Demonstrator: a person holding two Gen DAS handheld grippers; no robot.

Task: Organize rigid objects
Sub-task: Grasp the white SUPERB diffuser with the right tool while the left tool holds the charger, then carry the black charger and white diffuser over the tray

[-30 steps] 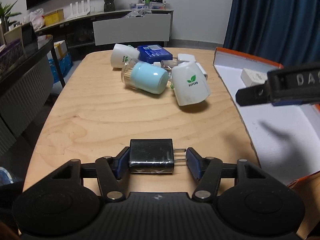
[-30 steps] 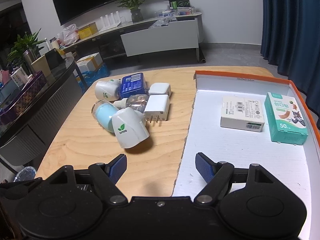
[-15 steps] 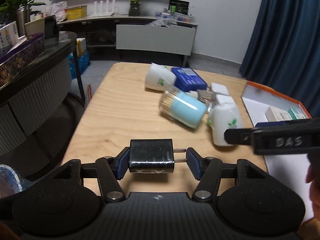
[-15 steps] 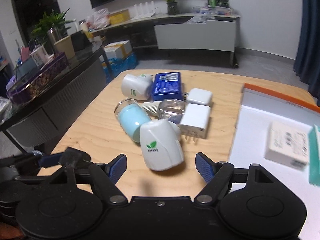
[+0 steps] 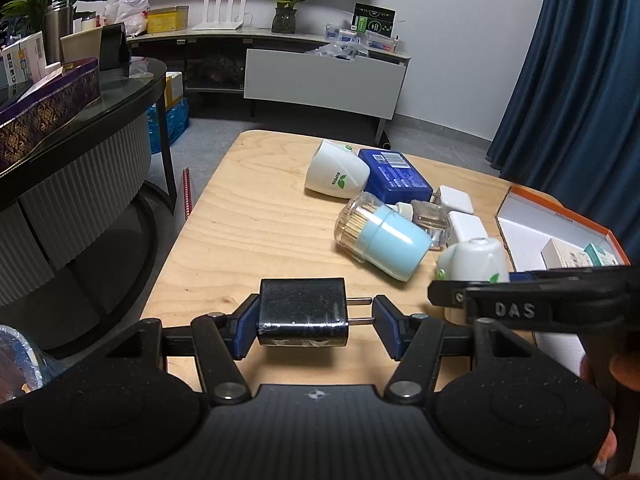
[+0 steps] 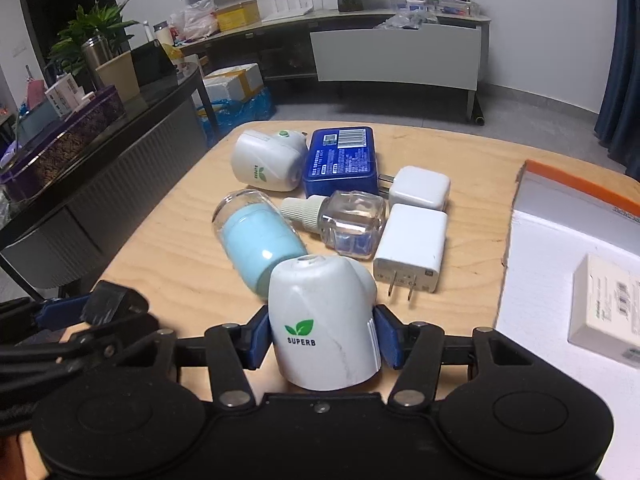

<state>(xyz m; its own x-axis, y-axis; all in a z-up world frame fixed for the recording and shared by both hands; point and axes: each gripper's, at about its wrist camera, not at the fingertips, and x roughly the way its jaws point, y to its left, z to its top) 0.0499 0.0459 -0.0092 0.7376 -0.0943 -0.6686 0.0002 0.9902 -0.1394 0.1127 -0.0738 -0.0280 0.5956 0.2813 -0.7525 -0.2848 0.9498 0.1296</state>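
My left gripper (image 5: 316,316) is shut on a black plug charger (image 5: 302,312), held just above the wooden table (image 5: 248,248) near its front left. My right gripper (image 6: 322,336) is closing its jaws on a white SUPERB plug-in device (image 6: 324,328) that lies on the table; both blue pads (image 6: 260,336) touch its sides. Behind it lie a light-blue toothpick holder (image 6: 260,240), a clear bottle (image 6: 348,220), two white chargers (image 6: 412,248), a blue box (image 6: 342,160) and a second white SUPERB device (image 6: 268,160).
A white tray with an orange rim (image 6: 560,248) sits at the table's right and holds a white carton (image 6: 608,312). A dark curved counter (image 5: 80,160) stands left of the table. A low bench with clutter lines the far wall.
My right gripper swung left from over the tray to the pile, sank around the nearest white device and narrowed its jaws onto it. The left gripper shifted left, still holding the charger.
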